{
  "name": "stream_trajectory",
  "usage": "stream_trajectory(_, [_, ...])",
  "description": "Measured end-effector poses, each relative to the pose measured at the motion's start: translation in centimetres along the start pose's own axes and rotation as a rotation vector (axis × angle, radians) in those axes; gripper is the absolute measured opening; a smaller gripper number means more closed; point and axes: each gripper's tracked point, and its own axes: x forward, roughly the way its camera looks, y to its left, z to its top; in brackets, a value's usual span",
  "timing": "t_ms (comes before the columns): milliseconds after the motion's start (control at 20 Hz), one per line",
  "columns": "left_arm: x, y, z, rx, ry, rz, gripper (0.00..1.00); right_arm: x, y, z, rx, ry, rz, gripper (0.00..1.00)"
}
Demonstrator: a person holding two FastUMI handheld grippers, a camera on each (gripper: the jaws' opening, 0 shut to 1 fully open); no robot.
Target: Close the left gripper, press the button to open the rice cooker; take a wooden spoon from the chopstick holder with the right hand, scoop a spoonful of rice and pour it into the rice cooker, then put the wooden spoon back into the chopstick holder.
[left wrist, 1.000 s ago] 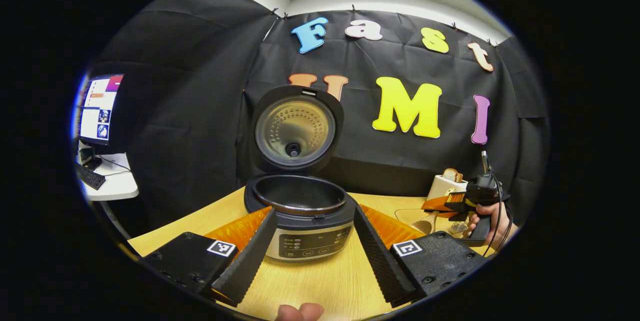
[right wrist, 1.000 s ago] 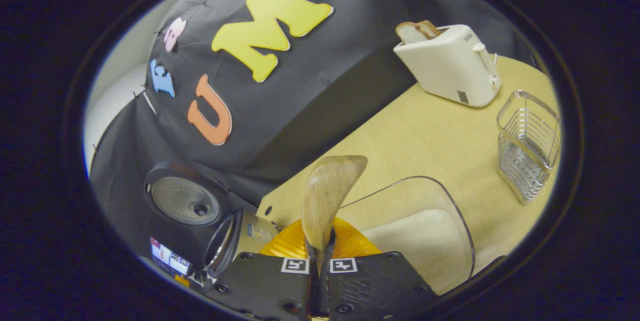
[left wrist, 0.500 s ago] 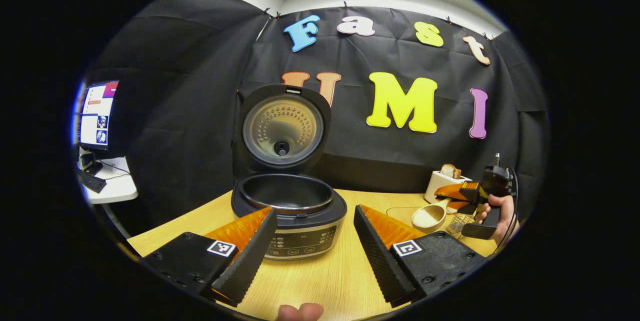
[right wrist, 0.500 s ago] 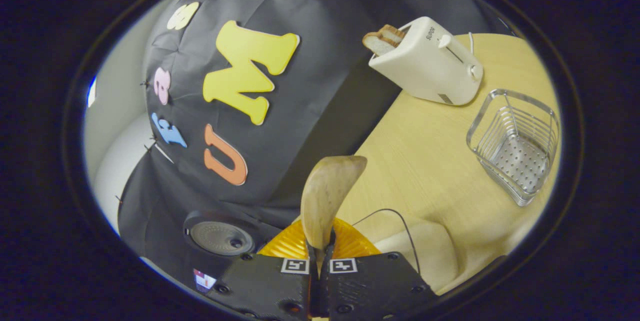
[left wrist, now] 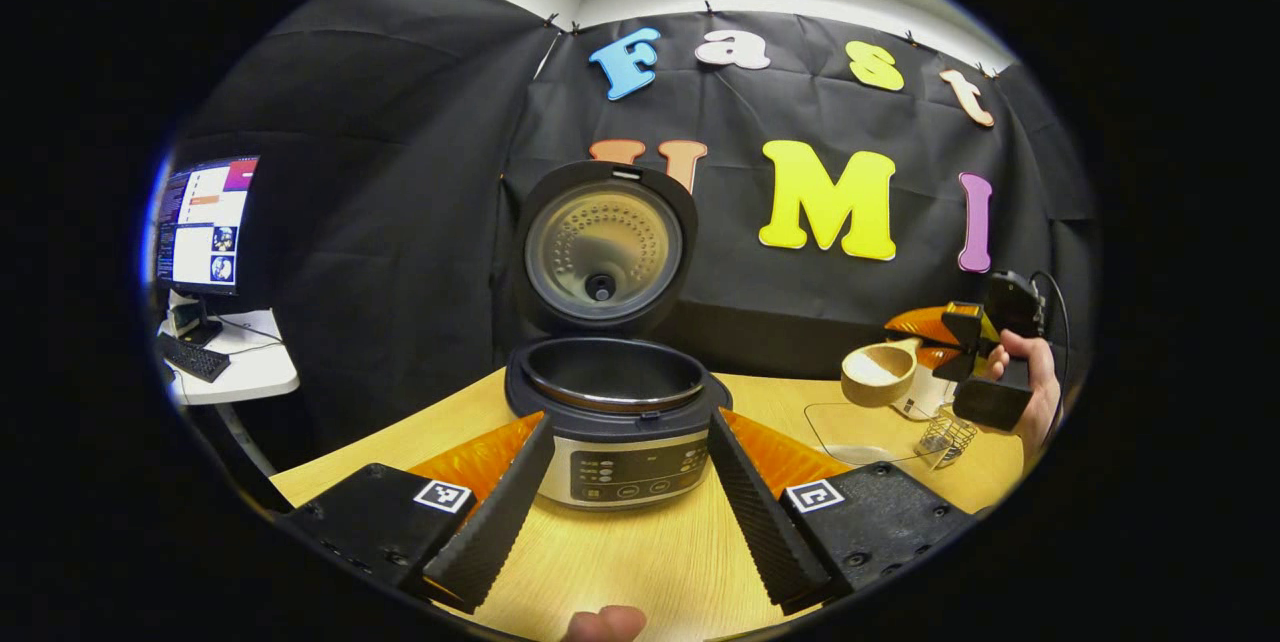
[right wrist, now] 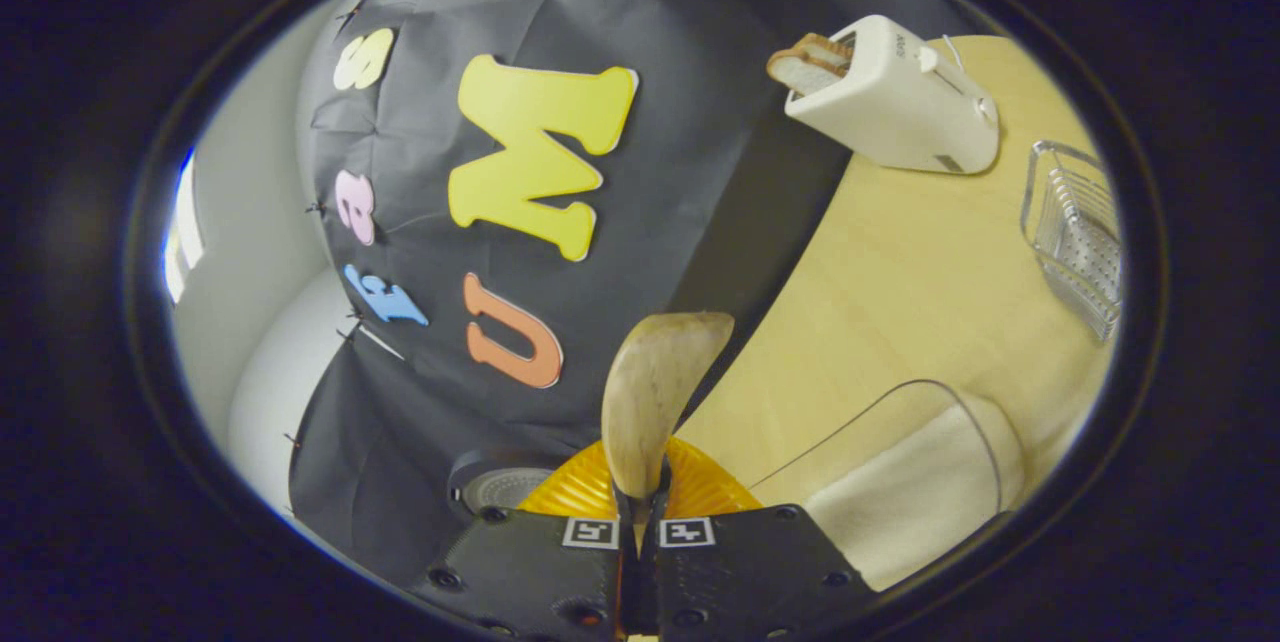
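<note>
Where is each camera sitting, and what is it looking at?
Left gripper view: rides on the left gripper, facing the open rice cooker on the table; its two spread fingers show at the bottom.
Right gripper view: rides on the right gripper, tilted sideways, facing the toaster and the wire chopstick holder; its fingers pinch the wooden spoon.
Both show the spoon, toaster, holder and clear rice container.

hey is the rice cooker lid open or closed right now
Open. In the left gripper view the lid stands upright behind the rice cooker, its metal inner face showing, and the dark inner pot is exposed.
</note>
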Motion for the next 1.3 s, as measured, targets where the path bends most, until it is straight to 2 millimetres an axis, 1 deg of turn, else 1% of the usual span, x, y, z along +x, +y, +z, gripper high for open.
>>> stream_trajectory(100, [-0.4,1.2,-0.1,0.010,-0.008,0.020,0.98,1.7,2.1,-1.9,-0.029,0.021,0.013,0.00])
stream_trajectory(250, [-1.1,2.5,-0.3,-0.006,-0.010,0.033,0.98,4.6,5.0,-5.9,-0.051,0.076,0.035,0.00])
stream_trajectory(350, [-1.7,4.1,0.4,-0.016,-0.033,0.061,0.98,6.9,6.4,-8.3,-0.066,0.106,0.036,0.00])
stream_trajectory(500, [-2.2,6.4,1.6,-0.011,-0.075,0.111,0.98,9.9,8.0,-11.3,-0.073,0.144,0.036,0.00])
stream_trajectory(650, [-1.8,7.8,1.9,-0.024,-0.087,0.133,0.98,12.2,9.2,-13.2,-0.123,0.154,0.025,0.00])
stream_trajectory(700, [-1.7,8.1,2.0,-0.028,-0.089,0.138,1.00,12.9,9.4,-13.8,-0.147,0.155,0.020,0.00])
stream_trajectory(750, [-1.5,8.4,2.2,-0.032,-0.091,0.140,0.98,13.6,9.8,-14.3,-0.176,0.153,0.016,0.00])
stream_trajectory(850, [-1.3,8.8,2.5,-0.031,-0.097,0.148,0.98,14.9,10.5,-15.3,-0.244,0.150,0.008,0.00])
stream_trajectory(950, [-1.0,9.3,2.8,-0.026,-0.104,0.154,0.98,15.7,10.9,-16.2,-0.320,0.145,0.003,0.00])
stream_trajectory(1050, [-0.8,9.7,2.7,-0.022,-0.106,0.164,0.98,16.3,11.3,-17.2,-0.384,0.141,0.000,0.00])
stream_trajectory(1150, [-0.7,9.9,2.3,-0.003,-0.104,0.169,0.98,16.5,11.4,-17.9,-0.451,0.128,-0.006,0.00])
stream_trajectory(1300, [-0.3,10.3,1.6,0.012,-0.093,0.172,0.98,16.9,11.9,-18.5,-0.603,0.087,-0.013,0.01])
